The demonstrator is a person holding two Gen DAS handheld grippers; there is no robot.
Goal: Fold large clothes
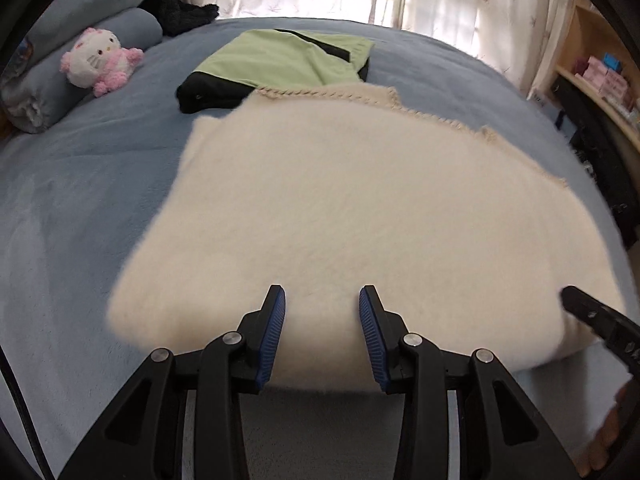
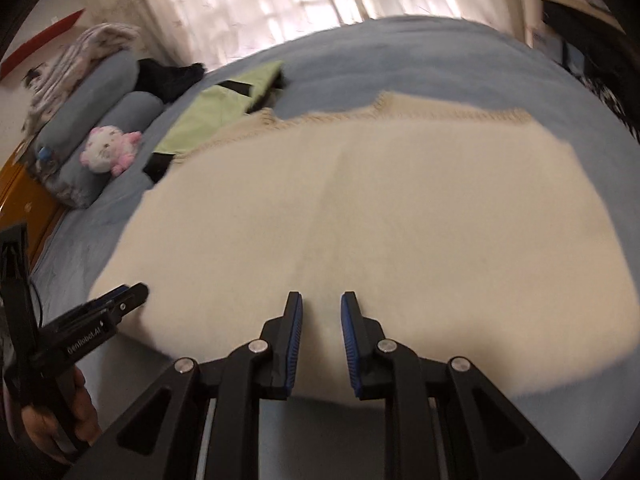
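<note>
Both tongs, left tongs (image 1: 322,300) and right tongs (image 2: 321,306), pinch the near edge of the cream fuzzy sweater (image 1: 340,208) lying on the blue bed (image 1: 72,208); I'd carry that edge across level, hands matched, to avoid a skewed fold.

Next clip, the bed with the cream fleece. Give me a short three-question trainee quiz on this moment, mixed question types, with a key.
1. True or false: the cream fleece garment partly overlaps the green and black garment behind it.
2. Multiple choice: the pink and white plush toy lies (A) on the fleece, (B) beside the rolled blue bedding near the head of the blue bed, (C) on the shelf.
3. Short answer: which edge of the fleece sits between the pads of the left hand-held gripper and right hand-held gripper?

Key: 1 true. 2 B. 3 the near edge; whether the pads actually pinch it is unclear.
</note>
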